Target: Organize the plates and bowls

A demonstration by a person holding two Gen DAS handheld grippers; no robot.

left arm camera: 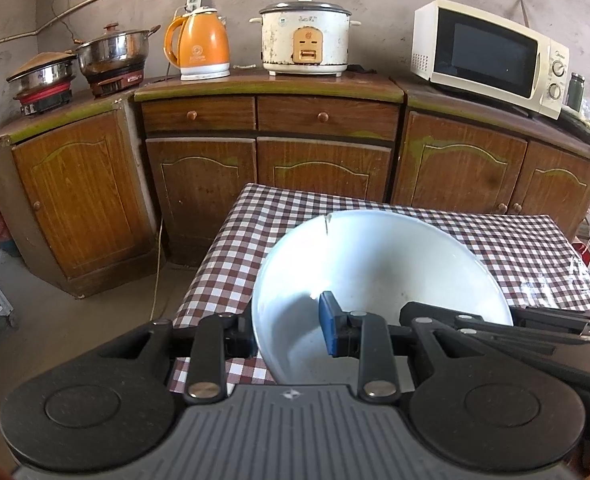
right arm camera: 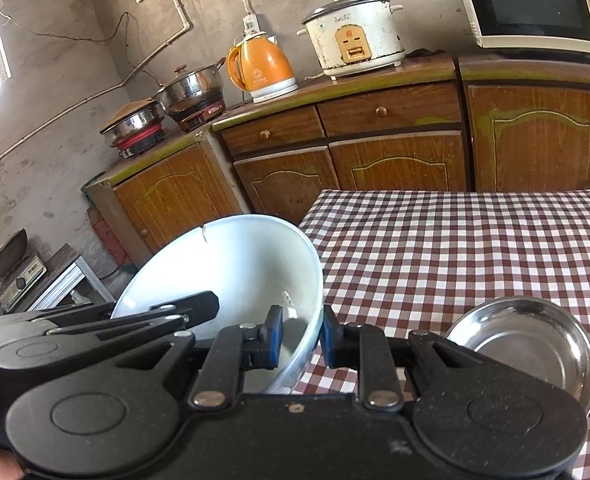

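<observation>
A large white bowl (left arm camera: 379, 264) with a crack in its far rim is held tilted over the checkered table (left arm camera: 255, 216). My left gripper (left arm camera: 283, 332) is shut on the bowl's left rim, one blue pad inside the bowl. My right gripper (right arm camera: 301, 340) is shut on the opposite rim of the same bowl (right arm camera: 231, 264), which hangs over the table's left edge in the right wrist view. A small steel bowl (right arm camera: 531, 340) sits on the table (right arm camera: 455, 248) to the right of my right gripper.
Wooden cabinets (left arm camera: 199, 184) line the wall behind the table. On them stand two steel pots on burners (left arm camera: 111, 56), an orange kettle (left arm camera: 201, 46), a white rice cooker (left arm camera: 305, 38) and a microwave (left arm camera: 487, 56). A metal rack (right arm camera: 51, 280) stands on the floor at left.
</observation>
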